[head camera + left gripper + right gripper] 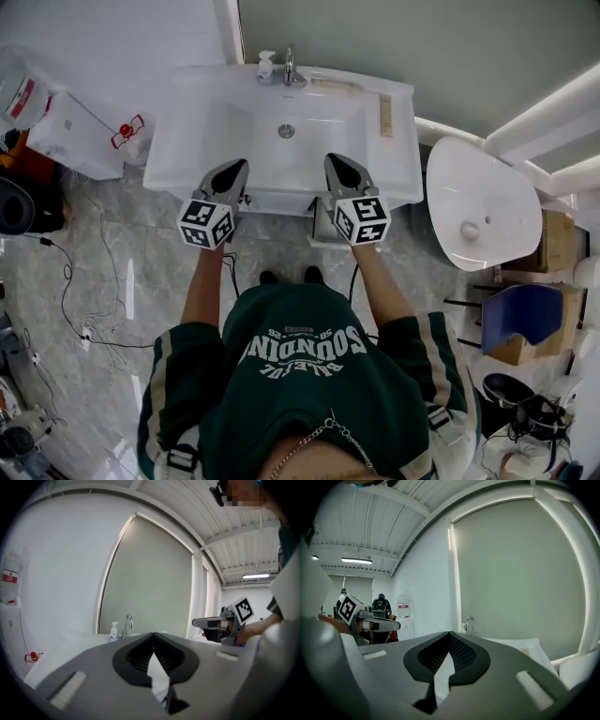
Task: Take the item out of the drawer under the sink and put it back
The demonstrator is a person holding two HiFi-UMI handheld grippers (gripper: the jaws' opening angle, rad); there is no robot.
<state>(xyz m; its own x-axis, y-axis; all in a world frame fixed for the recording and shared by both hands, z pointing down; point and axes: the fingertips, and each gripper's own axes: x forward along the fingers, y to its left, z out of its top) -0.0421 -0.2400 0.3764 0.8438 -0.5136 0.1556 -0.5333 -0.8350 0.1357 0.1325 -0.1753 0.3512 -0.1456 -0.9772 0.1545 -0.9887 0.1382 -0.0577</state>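
A white sink vanity [384, 169] stands in front of me, with a faucet [291, 67] and a small soap bottle [266, 64] at its back edge. Only a strip of the cabinet front [281, 201] below the basin shows in the head view; no drawer contents are visible. My left gripper [239, 169] and right gripper [336, 161] hover side by side over the basin's near rim, both shut and empty. The left gripper view has its jaws [153, 637] meeting, with the faucet [127, 623] beyond. In the right gripper view the jaws [450, 634] are also together.
A white oval fixture [478, 211] stands to the right of the vanity. A water dispenser [70, 131] is at the left wall. Cables [84, 309] trail over the marble floor on the left. Cardboard boxes [553, 239] and a blue chair [525, 314] crowd the right.
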